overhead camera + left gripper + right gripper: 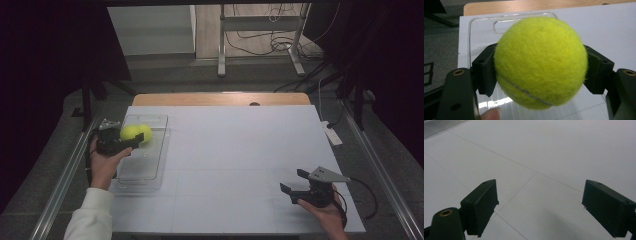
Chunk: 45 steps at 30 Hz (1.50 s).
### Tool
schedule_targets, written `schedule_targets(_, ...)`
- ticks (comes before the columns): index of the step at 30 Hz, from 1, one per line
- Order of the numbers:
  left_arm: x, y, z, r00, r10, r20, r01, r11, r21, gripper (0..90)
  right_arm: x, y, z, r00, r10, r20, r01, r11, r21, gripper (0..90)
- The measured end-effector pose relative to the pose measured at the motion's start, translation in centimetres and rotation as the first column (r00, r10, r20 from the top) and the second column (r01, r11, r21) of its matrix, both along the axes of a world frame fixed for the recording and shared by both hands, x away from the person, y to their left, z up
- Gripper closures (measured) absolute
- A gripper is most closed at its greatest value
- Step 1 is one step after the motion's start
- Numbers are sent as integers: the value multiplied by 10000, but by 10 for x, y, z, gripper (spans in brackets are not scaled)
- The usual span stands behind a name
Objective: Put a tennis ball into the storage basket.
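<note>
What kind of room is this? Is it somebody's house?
Probably not a house; it looks like a lab or test room. A plain white table stands between dark curtains, with loose cables on the floor beyond a metal stand. The left gripper holds a tennis ball.

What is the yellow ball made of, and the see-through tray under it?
The ball looks like a tennis ball: fuzzy yellow felt with a thin pale seam curving across it, probably rubber inside. The tray seems to be clear hard plastic, since the white table shows through it and its rim catches shiny highlights.
</note>
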<state>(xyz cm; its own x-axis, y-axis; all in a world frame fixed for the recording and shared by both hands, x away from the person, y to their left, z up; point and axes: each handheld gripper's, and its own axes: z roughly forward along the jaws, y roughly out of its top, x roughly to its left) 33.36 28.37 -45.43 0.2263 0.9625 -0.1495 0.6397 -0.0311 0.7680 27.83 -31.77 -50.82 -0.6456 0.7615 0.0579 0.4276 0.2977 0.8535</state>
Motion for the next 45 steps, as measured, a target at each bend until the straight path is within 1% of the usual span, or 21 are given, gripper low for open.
schedule_targets(6,4,4,-6,9989,147,-445,-144,9999,65,268,0,1,0,10000,15,-7,-15,10000,-4,132)
schedule_targets(11,9,4,-10,9967,264,-767,-245,9994,256,268,0,1,0,10000,22,7,-22,10000,-3,132)
schedule_targets(14,11,4,-12,9953,288,-924,-257,9991,346,268,0,0,0,10000,15,-9,-15,10000,2,132)
schedule_targets(15,11,5,-12,9950,255,-967,-214,9988,438,268,0,0,0,10000,16,-11,-16,10000,2,132)
schedule_targets(17,12,4,-14,9939,249,-1077,-212,9991,358,268,0,0,0,10000,21,-5,-21,10000,-1,132)
schedule_targets(20,13,5,-15,9928,184,-1187,-133,9990,432,267,0,0,0,10000,18,3,-18,10000,-33,132)
schedule_targets(25,16,5,-19,9870,215,-1596,-121,9981,596,267,0,0,0,10000,29,2,-29,10000,-16,132)
schedule_targets(28,18,5,-22,9830,211,-1821,-107,9983,578,267,0,1,0,10000,40,-2,-40,10000,-20,132)
schedule_targets(31,20,4,-22,9823,166,-1867,-51,9981,615,267,0,0,0,10000,35,-6,-35,10000,-19,132)
schedule_targets(35,21,3,-23,9783,108,-2068,33,9977,678,266,0,0,0,10000,37,-3,-37,10000,-17,132)
schedule_targets(40,24,2,-23,9704,109,-2414,70,9973,730,266,0,0,0,10000,40,-6,-40,10000,-22,132)
schedule_targets(44,27,2,-24,9662,93,-2576,110,9969,775,265,0,0,0,10000,42,-8,-42,10000,-22,132)
schedule_targets(45,27,2,-24,9639,85,-2660,133,9967,802,265,0,0,0,10000,42,-7,-42,10000,-23,131)
